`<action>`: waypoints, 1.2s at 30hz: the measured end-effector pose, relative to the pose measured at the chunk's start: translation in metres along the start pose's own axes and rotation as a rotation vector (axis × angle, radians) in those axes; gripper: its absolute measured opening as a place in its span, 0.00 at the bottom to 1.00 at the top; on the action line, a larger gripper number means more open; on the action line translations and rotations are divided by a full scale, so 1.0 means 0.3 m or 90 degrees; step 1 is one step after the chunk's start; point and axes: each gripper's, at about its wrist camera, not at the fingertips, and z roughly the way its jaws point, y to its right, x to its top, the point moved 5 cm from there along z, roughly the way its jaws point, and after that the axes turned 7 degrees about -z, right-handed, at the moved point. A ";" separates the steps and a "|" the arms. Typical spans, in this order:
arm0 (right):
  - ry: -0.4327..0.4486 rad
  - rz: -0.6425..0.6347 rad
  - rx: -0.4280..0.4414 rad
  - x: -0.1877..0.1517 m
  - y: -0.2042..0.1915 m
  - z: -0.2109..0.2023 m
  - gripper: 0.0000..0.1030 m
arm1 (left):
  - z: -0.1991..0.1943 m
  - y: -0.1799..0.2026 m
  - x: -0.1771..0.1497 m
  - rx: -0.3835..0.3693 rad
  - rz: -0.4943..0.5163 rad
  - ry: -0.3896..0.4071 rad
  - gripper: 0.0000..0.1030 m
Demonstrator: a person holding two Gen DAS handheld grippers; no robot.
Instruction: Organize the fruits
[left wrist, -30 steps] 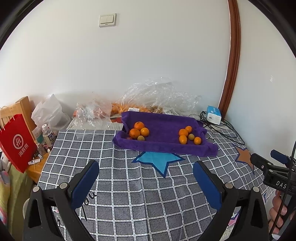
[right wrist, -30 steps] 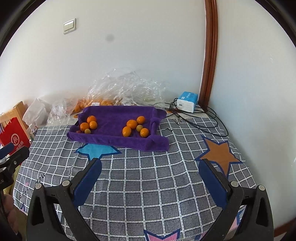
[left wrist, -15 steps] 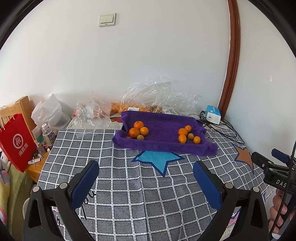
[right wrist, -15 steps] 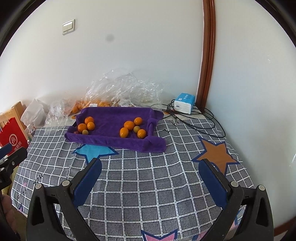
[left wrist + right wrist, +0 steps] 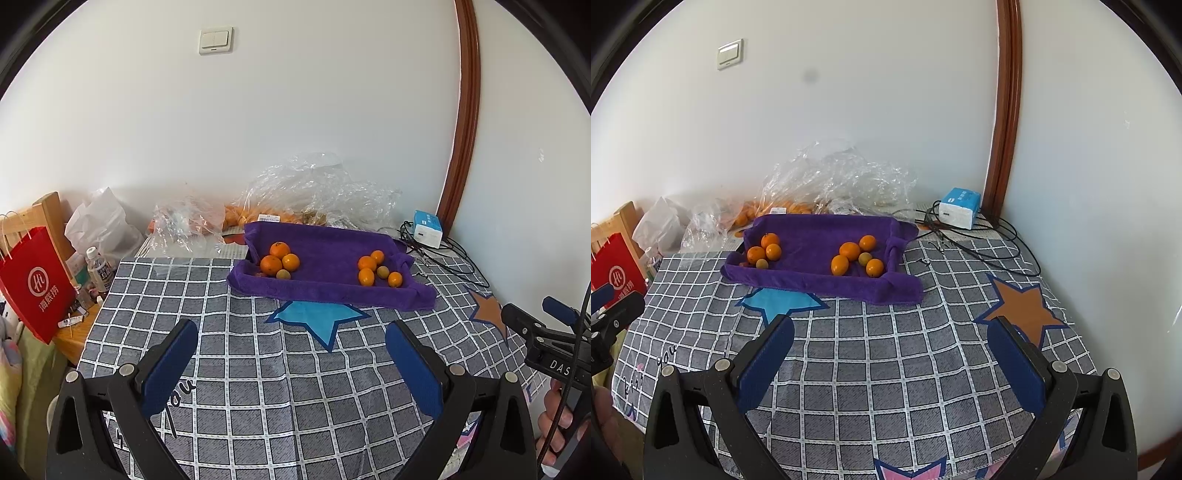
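A purple towel tray (image 5: 325,254) (image 5: 812,240) lies at the back of the checked table. It holds two groups of fruit: oranges and a small greenish one on the left (image 5: 279,260) (image 5: 764,251), and several more on the right (image 5: 376,271) (image 5: 855,256). My left gripper (image 5: 291,347) is open and empty, above the cloth well short of the tray. My right gripper (image 5: 890,347) is open and empty, also short of the tray. The right gripper's side shows at the left wrist view's right edge (image 5: 546,339).
Clear plastic bags with more oranges (image 5: 317,199) (image 5: 831,181) lie behind the tray by the wall. A blue-white box with black cables (image 5: 428,229) (image 5: 960,212) sits back right. A red paper bag (image 5: 33,284), bottles (image 5: 99,273) and a white bag stand off the table's left side.
Both grippers have drawn back slightly from the tray; the fruit looks a little smaller and higher. Both stay open and empty. The fruit has not moved.
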 end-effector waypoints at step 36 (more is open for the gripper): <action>0.002 0.006 0.000 -0.002 -0.001 -0.001 1.00 | -0.008 -0.003 0.009 0.001 0.003 0.002 0.99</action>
